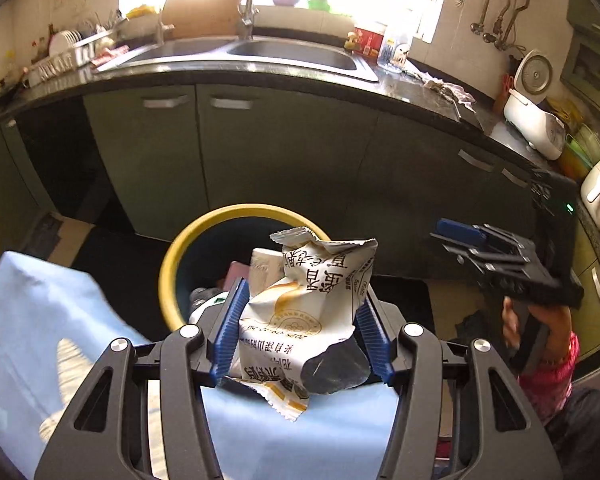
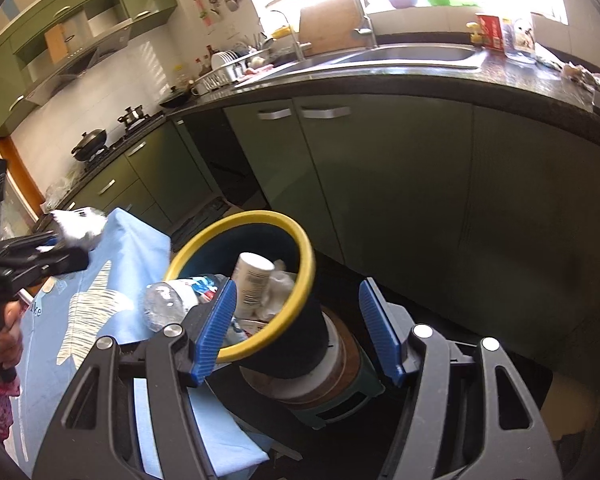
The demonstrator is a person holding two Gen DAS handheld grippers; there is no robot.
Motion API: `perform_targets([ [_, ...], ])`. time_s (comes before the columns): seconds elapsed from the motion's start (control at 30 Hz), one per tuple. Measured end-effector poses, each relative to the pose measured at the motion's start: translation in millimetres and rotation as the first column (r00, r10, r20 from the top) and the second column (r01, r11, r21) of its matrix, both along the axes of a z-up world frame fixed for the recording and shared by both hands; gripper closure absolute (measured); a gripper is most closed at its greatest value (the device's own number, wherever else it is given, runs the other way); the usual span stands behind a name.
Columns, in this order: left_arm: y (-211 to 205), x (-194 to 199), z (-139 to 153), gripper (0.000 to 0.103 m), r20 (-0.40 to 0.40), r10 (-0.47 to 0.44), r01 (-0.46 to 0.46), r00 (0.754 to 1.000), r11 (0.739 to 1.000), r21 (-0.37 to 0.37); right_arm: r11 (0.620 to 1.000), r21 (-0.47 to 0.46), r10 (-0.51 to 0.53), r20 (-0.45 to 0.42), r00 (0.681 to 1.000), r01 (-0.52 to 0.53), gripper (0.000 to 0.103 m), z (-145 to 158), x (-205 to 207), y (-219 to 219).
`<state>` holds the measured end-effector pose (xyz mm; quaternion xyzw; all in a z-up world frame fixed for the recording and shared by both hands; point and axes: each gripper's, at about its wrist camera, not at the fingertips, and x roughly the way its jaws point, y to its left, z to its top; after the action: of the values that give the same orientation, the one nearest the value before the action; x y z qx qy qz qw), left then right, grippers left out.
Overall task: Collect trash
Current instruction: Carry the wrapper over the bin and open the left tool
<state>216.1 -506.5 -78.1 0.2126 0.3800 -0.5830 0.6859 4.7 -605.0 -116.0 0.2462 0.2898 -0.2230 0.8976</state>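
My left gripper (image 1: pixel 300 316) is shut on a crumpled white snack wrapper (image 1: pixel 304 312) with printed characters, held just in front of the yellow-rimmed dark bin (image 1: pixel 172 264). The bin (image 2: pixel 300 248) holds a white bottle (image 2: pixel 252 280), a clear plastic bottle (image 2: pixel 172 300) and crumpled paper. My right gripper (image 2: pixel 296 320) is open and empty, its blue pads either side of the bin's near edge. In the left wrist view the right gripper (image 1: pixel 500 256) hangs to the right. In the right wrist view the left gripper (image 2: pixel 40 256) shows at far left with the wrapper (image 2: pixel 78 228).
A table with a light blue cloth (image 1: pixel 40 320) stands left of the bin. The bin sits on a round stool (image 2: pixel 332 384). Green cabinets (image 1: pixel 260 152) and a dark counter with a sink (image 1: pixel 284 54) lie behind. A rice cooker (image 1: pixel 534 120) stands on the right.
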Motion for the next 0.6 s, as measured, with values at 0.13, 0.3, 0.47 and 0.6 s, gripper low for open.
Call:
perform_targets([
  [0.13, -45, 13, -30, 0.049, -0.035, 0.022, -0.020, 0.999, 0.998, 0.058, 1.000, 0.023, -0.012, -0.021, 1.000, 0.013, 0.042, -11, -3, -9],
  [0.3, -75, 17, -56, 0.034, -0.056, 0.036, -0.030, 0.998, 0.994, 0.105, 0.999, 0.044, -0.016, -0.030, 0.999, 0.017, 0.042, -20, -2, -16],
  [0.47, -68, 14, -52, 0.024, -0.014, 0.045, -0.044, 0.999, 0.995, 0.094, 0.999, 0.051, -0.006, -0.028, 1.000, 0.007, 0.042, -23, 1, -17],
  [0.6, -42, 13, -30, 0.022, 0.008, 0.084, -0.084, 0.996, 0.995, 0.043, 0.998, 0.055, 0.005, -0.018, 1.000, -0.004, 0.042, -23, -1, -13],
])
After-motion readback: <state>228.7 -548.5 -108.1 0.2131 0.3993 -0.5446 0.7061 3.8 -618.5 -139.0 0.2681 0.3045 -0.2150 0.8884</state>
